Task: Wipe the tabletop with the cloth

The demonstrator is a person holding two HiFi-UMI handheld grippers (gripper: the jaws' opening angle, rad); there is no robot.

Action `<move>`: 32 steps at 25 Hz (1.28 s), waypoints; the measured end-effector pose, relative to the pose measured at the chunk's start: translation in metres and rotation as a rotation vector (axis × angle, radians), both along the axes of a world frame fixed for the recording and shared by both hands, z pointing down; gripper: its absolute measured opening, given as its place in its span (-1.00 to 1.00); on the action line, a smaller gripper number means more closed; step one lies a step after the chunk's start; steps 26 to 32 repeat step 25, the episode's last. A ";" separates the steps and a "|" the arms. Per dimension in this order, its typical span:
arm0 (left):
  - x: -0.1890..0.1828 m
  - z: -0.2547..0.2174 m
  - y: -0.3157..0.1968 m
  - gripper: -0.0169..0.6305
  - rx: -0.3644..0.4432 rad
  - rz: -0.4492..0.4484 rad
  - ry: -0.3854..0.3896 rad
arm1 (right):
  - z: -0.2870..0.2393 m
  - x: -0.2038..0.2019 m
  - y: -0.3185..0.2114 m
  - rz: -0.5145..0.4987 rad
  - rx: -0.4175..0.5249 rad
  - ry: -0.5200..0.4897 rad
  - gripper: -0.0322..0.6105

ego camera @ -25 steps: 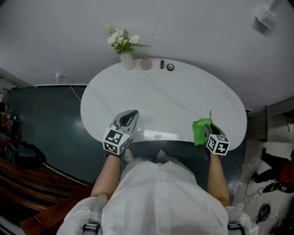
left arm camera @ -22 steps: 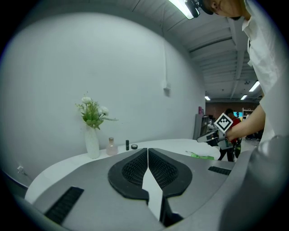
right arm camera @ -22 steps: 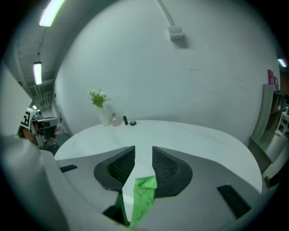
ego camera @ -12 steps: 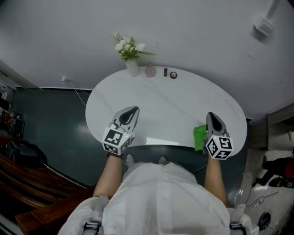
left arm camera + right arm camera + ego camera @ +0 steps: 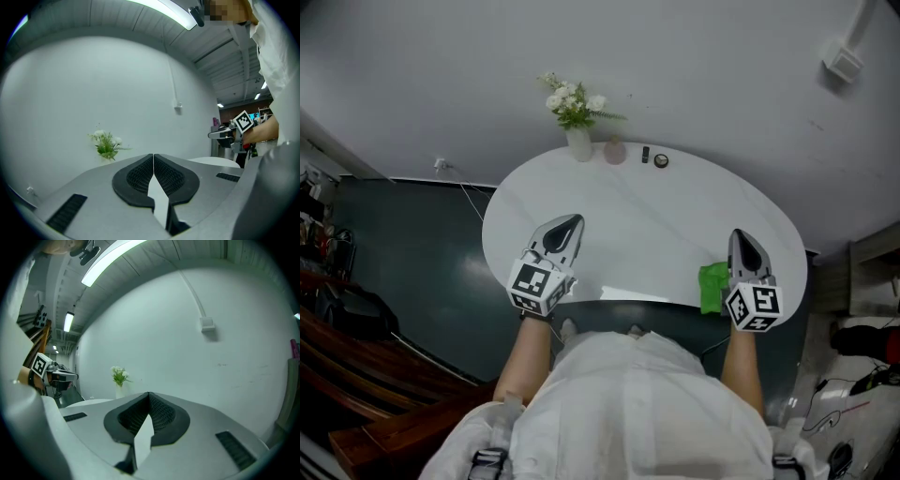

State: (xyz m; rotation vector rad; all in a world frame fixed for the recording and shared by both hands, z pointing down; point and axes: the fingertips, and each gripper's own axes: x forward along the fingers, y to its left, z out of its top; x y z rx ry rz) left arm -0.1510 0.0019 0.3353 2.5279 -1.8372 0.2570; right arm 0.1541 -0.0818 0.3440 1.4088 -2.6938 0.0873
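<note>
You are holding the left gripper (image 5: 570,225) out over the near left part of the white tabletop (image 5: 656,211), and its jaws are sitting pad against pad with nothing between them. You are holding the right gripper (image 5: 738,236) over the near right edge of the table. Its jaws have just been closing and are now meeting at the tips, gripping nothing. Both grippers are pointing away from you towards the wall (image 5: 694,66).

The green cloth (image 5: 712,287) is lying crumpled on the near right edge of the table, just beside the right gripper on the side facing your left one, and neither gripper is holding it. The head view is not showing whether the gripper's body is touching it.

At the far edge, against the wall, a white vase (image 5: 578,143) of white flowers is standing. A small pink object (image 5: 615,151) is sitting just to its right, with two small dark items (image 5: 652,157) lying a little further along
</note>
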 end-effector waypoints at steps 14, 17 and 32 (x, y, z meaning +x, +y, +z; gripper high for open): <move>0.000 -0.006 -0.006 -0.89 0.014 0.023 -0.024 | -0.013 -0.014 -0.005 -0.030 0.038 0.018 -0.88; -0.001 -0.009 -0.006 -0.89 0.018 0.024 -0.025 | -0.015 -0.017 -0.006 -0.038 0.053 0.030 -0.88; -0.002 -0.008 -0.008 -0.89 0.015 0.022 -0.029 | -0.017 -0.026 -0.007 -0.071 0.077 0.042 -0.88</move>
